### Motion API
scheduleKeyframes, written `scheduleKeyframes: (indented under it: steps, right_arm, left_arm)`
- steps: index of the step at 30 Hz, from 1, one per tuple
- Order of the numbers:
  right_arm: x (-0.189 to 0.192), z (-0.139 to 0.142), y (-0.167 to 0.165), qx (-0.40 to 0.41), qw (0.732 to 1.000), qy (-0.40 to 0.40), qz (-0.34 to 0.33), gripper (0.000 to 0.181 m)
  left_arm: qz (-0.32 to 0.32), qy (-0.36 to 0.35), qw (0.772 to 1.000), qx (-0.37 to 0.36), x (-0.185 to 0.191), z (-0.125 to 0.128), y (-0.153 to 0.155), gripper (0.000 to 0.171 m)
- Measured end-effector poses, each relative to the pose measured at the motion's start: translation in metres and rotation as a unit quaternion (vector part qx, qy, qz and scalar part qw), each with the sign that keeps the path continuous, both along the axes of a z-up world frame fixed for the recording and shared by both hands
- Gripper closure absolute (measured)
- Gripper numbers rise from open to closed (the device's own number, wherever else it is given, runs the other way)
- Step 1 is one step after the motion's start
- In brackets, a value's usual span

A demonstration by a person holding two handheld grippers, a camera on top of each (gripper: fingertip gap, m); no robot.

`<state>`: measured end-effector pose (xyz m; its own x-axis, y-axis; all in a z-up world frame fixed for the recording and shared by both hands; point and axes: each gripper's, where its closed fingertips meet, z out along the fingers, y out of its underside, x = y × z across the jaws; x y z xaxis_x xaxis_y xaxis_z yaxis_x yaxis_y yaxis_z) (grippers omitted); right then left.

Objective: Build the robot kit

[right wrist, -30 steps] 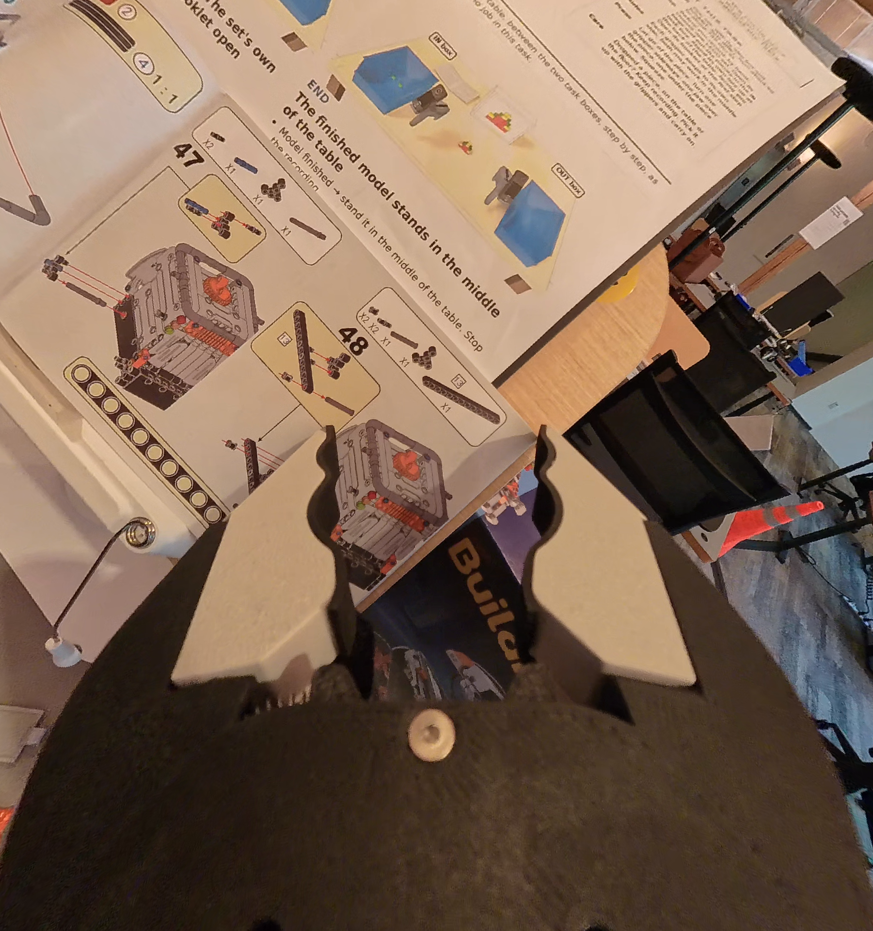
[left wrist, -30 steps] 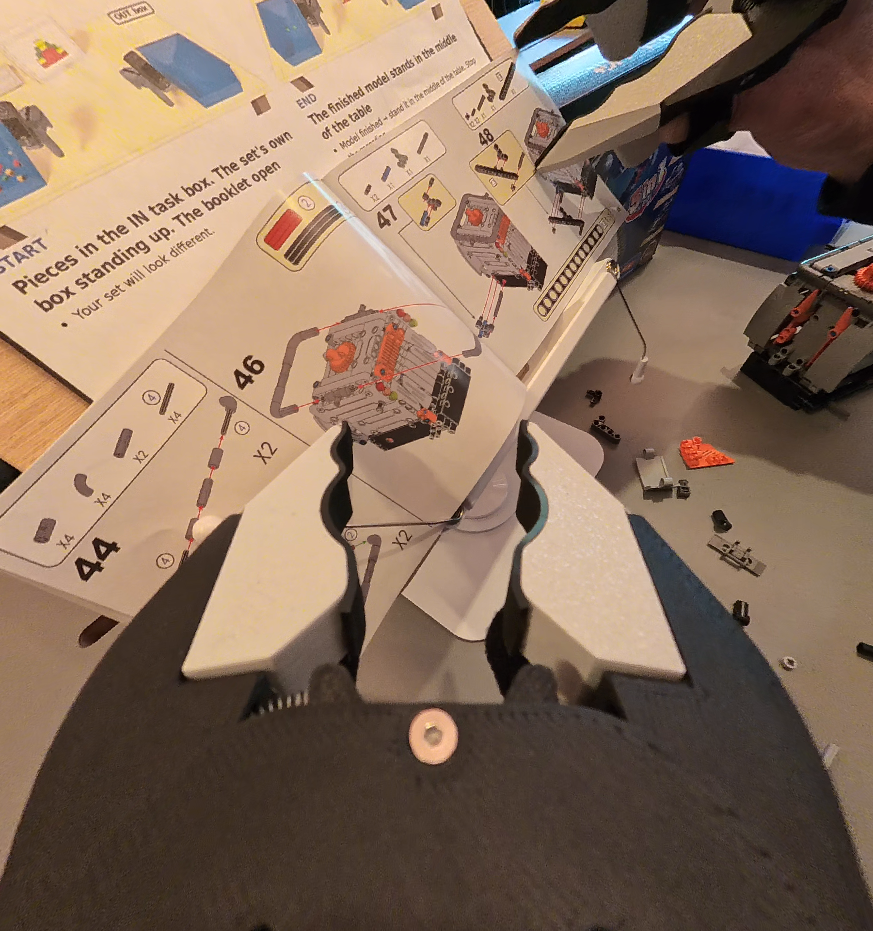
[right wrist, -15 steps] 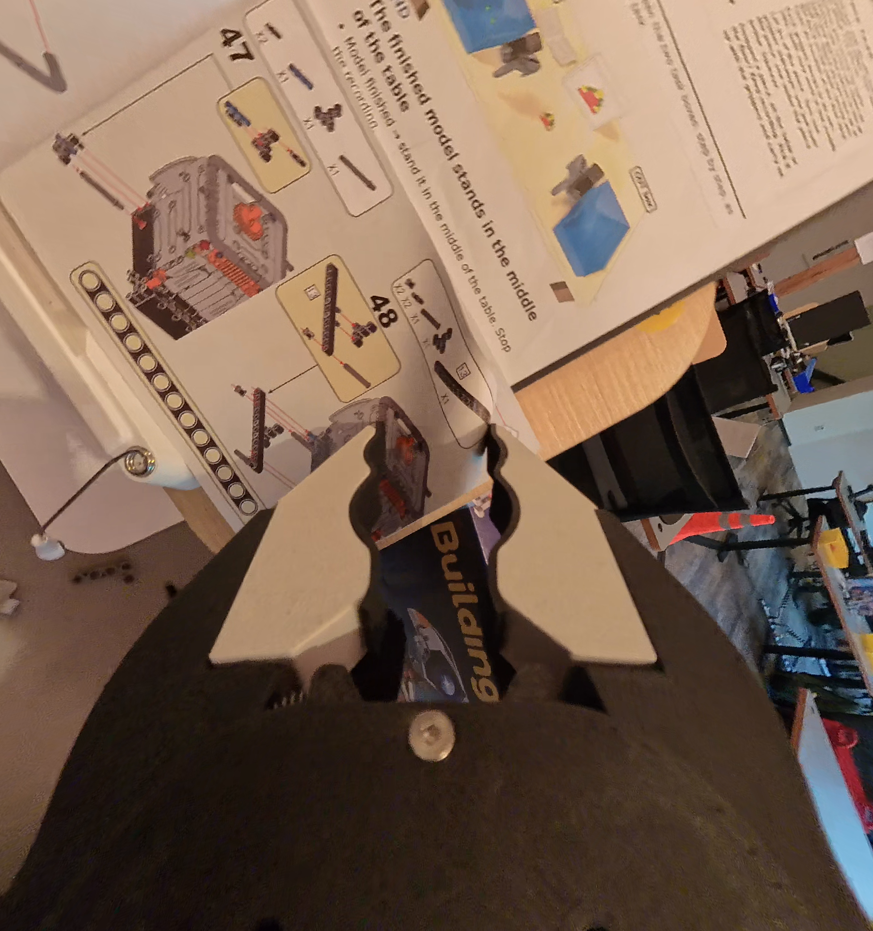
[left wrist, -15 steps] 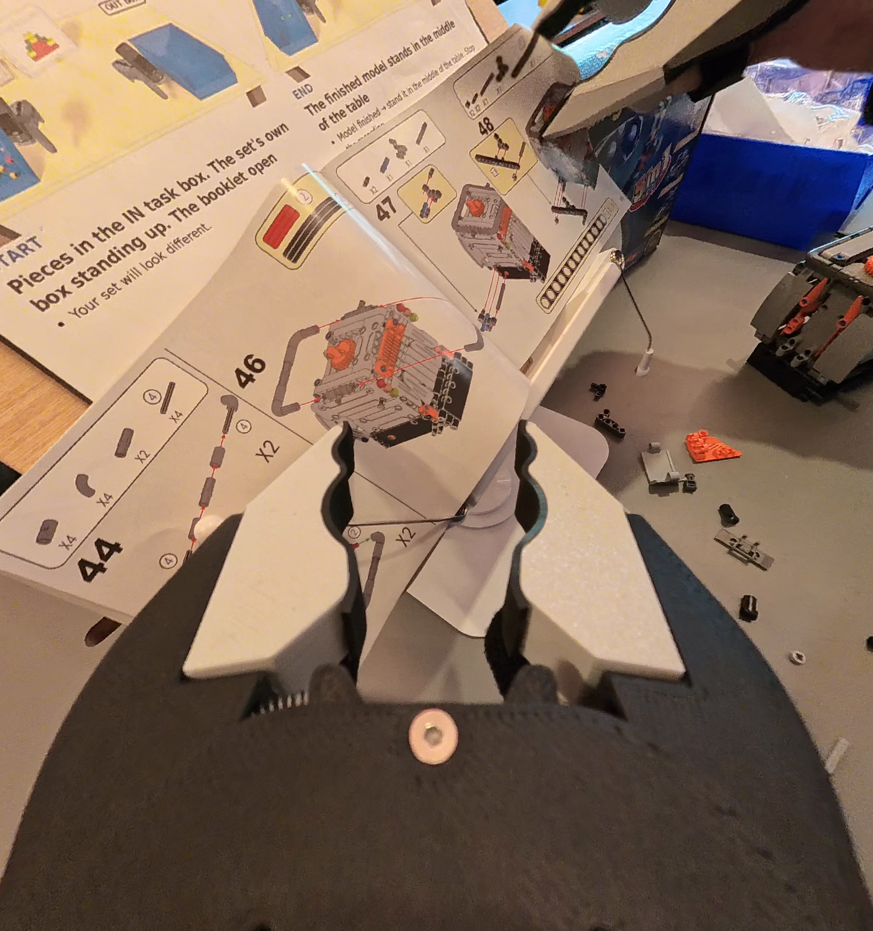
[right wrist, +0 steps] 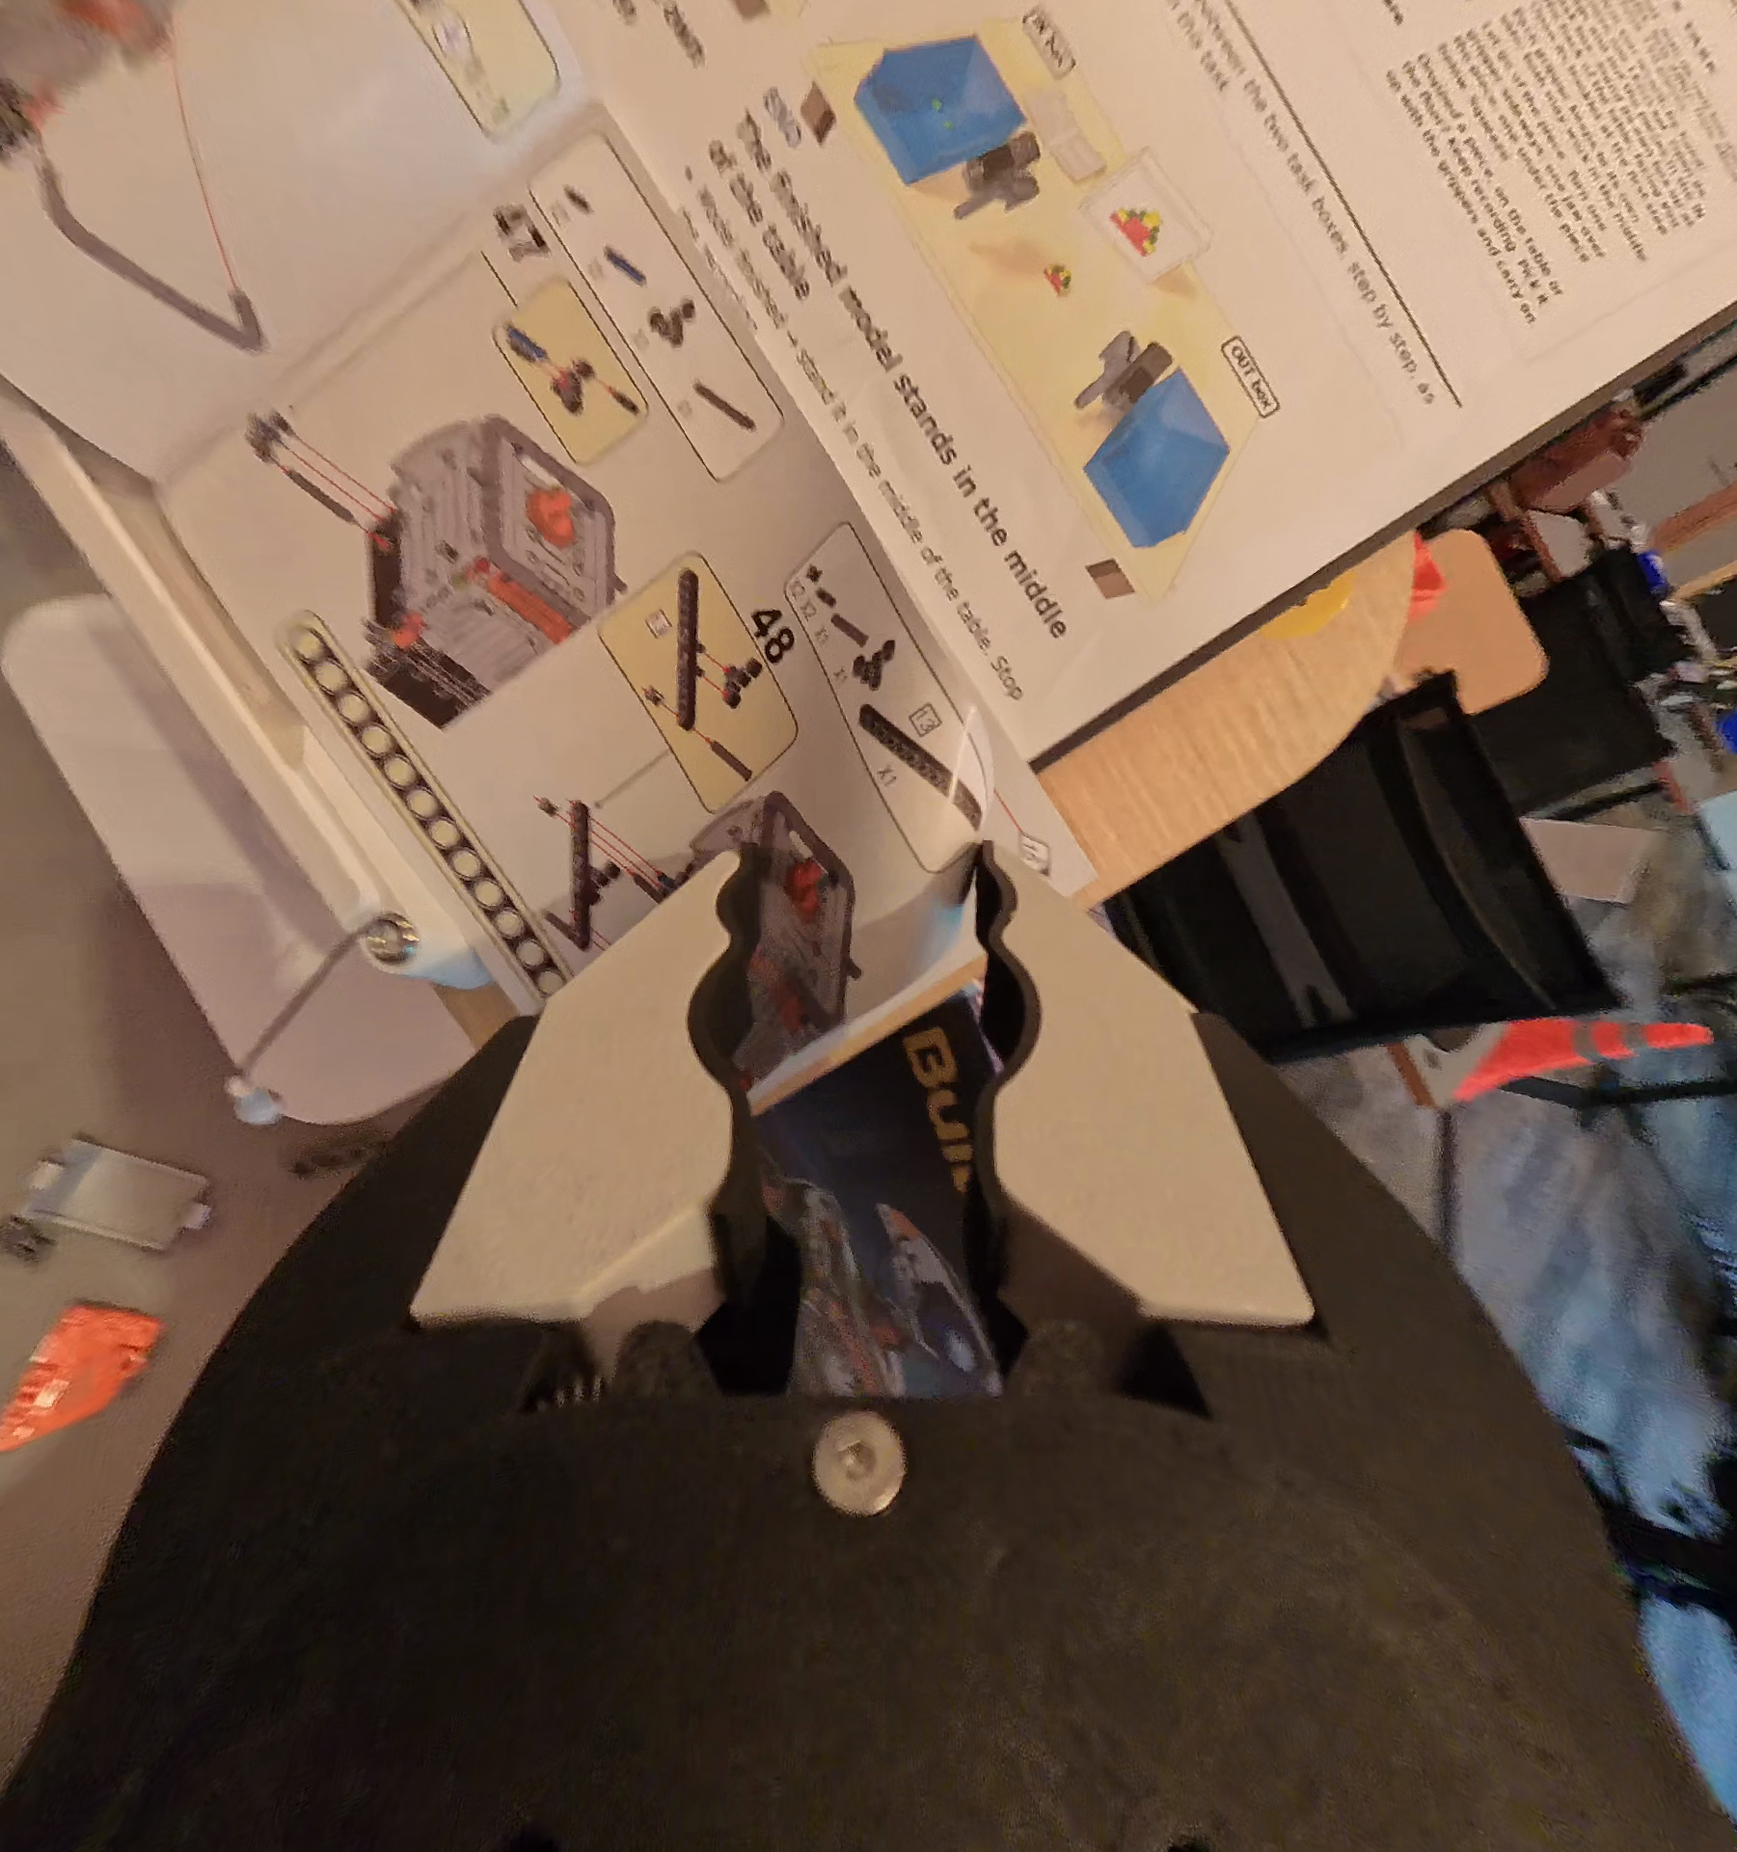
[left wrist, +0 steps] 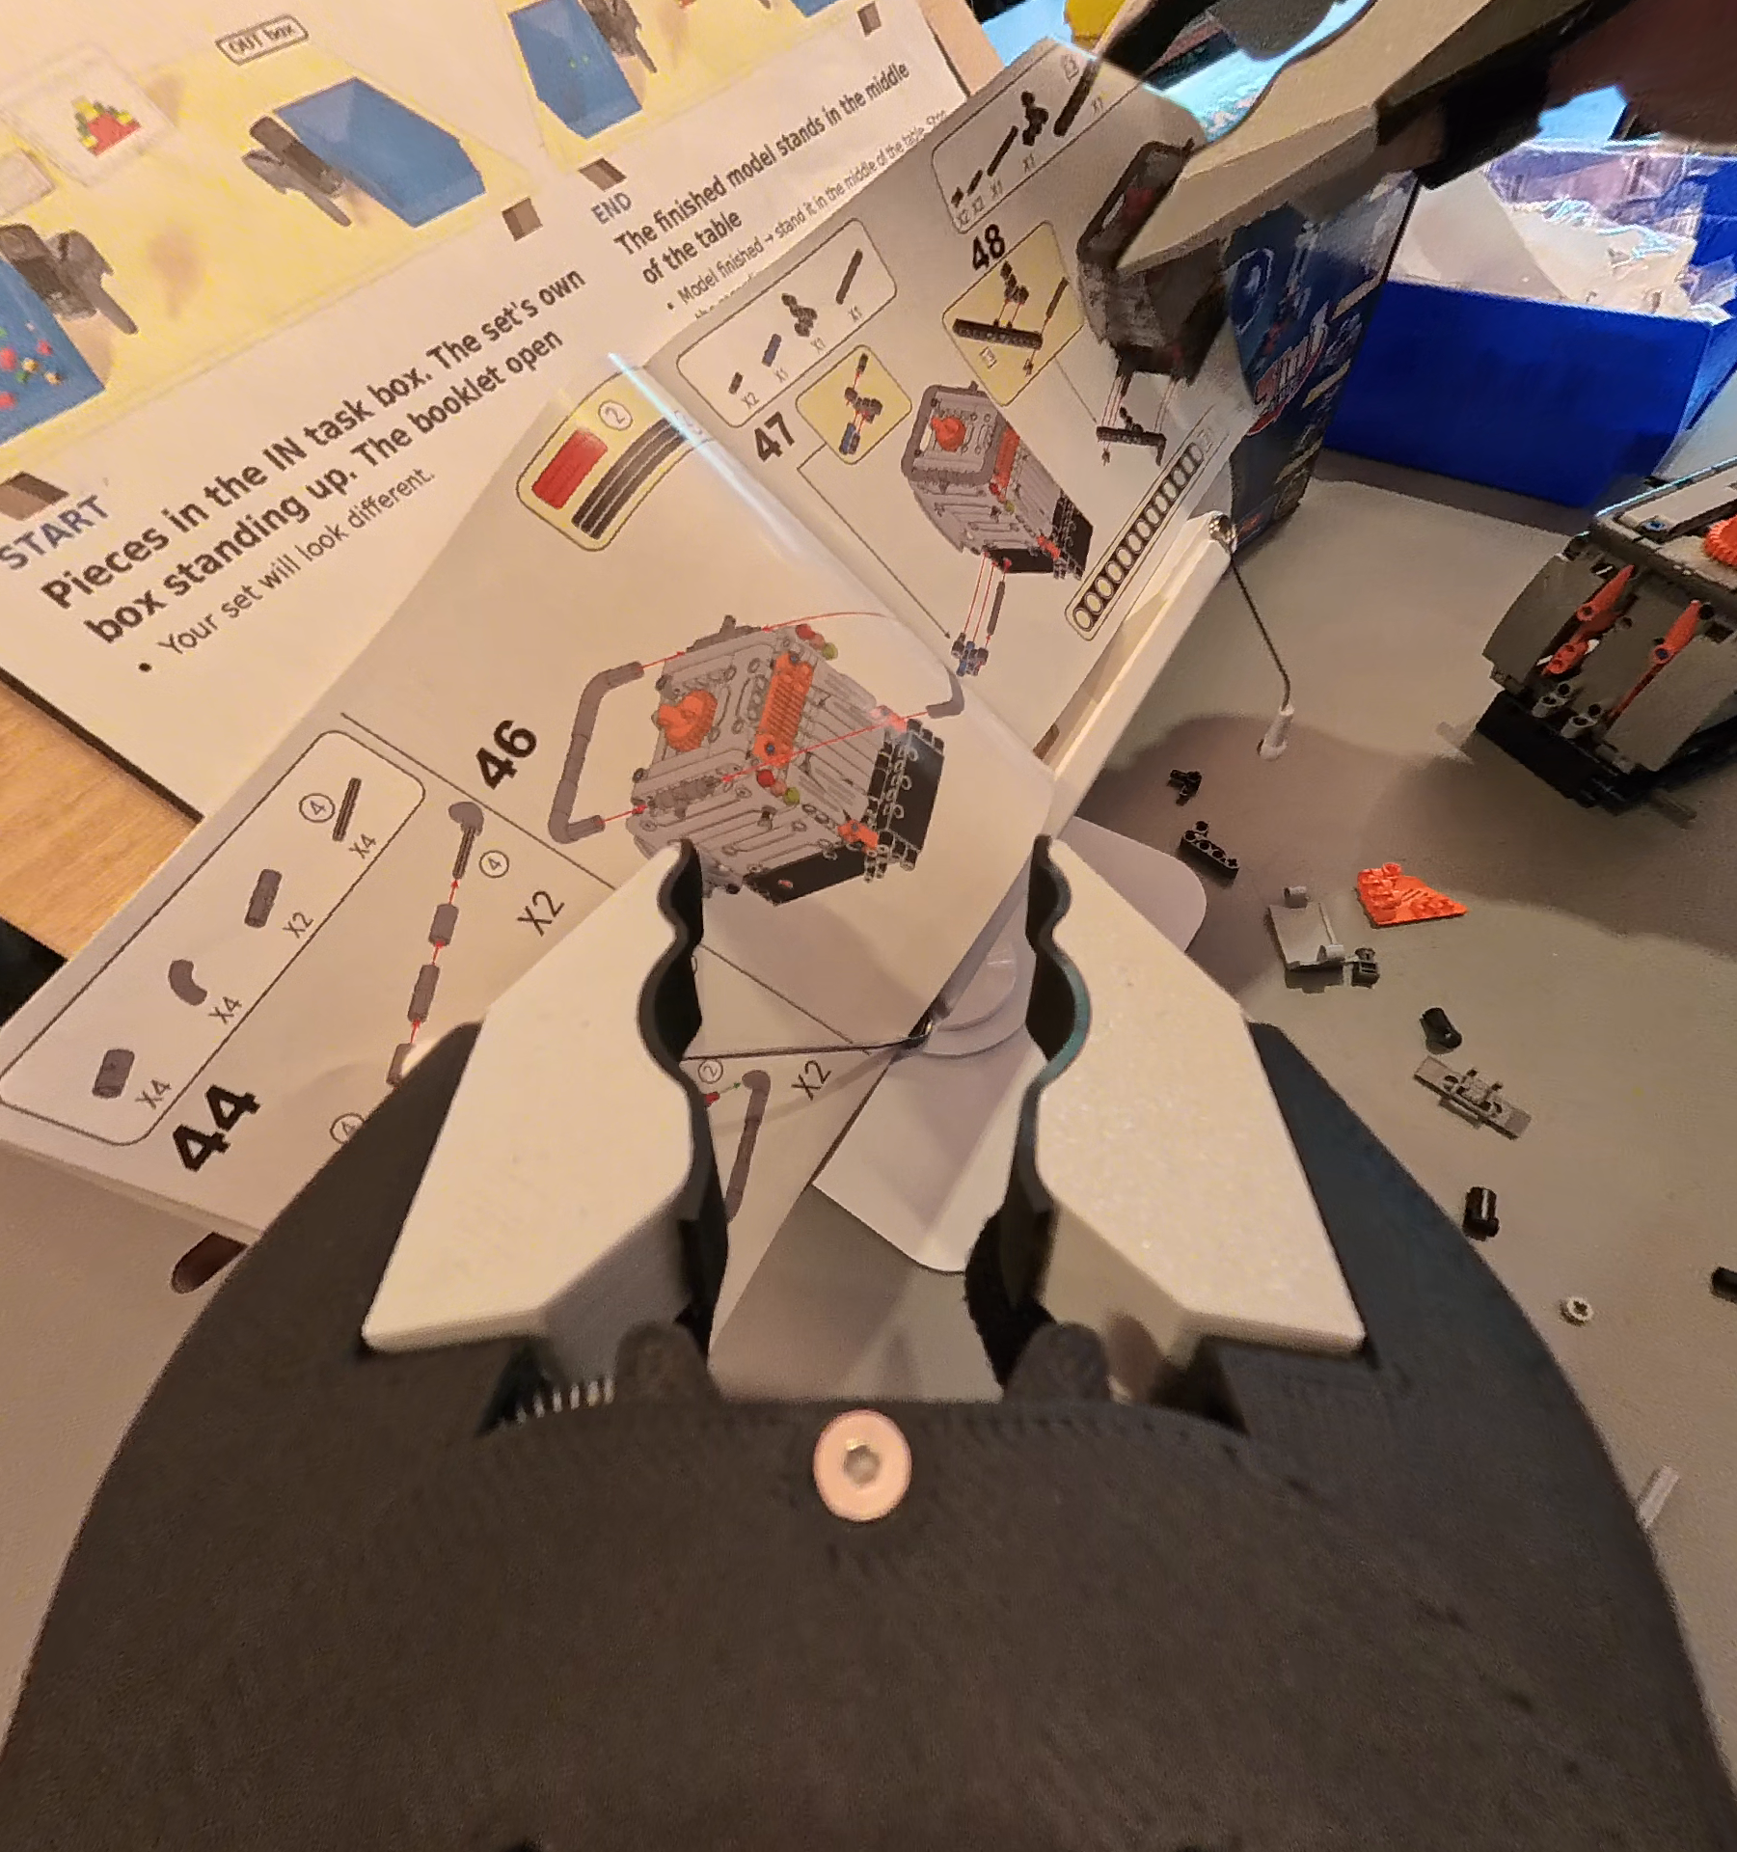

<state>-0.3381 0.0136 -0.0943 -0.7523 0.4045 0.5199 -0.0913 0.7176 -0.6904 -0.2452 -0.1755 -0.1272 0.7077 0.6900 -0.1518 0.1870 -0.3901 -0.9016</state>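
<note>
A large instruction poster [left wrist: 273, 331] is leaning at the table's [left wrist: 1596, 1152] far edge. An open booklet [left wrist: 644, 641] is standing on a white holder [right wrist: 153, 802] before it. A grey brick model [left wrist: 1646, 621] is sitting toward the table's right edge, with loose small pieces [left wrist: 1405, 892] lying nearer the middle. The left gripper [left wrist: 859, 882] is hovering with fingers apart at the booklet's lower page. The right gripper [right wrist: 859, 872] is narrowing, still parted, around the booklet's right page corner.

Grey table [left wrist: 1596, 1152], wooden board [right wrist: 1195, 722] behind.
</note>
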Motion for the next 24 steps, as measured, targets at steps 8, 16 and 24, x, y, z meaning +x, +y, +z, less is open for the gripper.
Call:
scheduleKeyframes:
  steps: [8, 16, 24]
  right_arm:
    - [0.015, 0.013, -0.003, -0.113, 0.992, -0.048, -0.009, 0.143]
    - [-0.003, 0.009, 0.005, -0.066, 0.995, 0.037, -0.063, 0.145]
    - [-0.016, -0.001, 0.010, -0.042, 0.994, 0.059, -0.079, 0.140]
  left_arm:
    - [-0.003, 0.014, 1.000, -0.009, -0.001, 0.011, 0.010, 0.107]
    - [-0.045, 0.038, 0.997, -0.046, -0.008, 0.024, 0.054, 0.107]
    - [-0.052, 0.032, 0.994, -0.090, -0.023, 0.006, 0.072, 0.106]
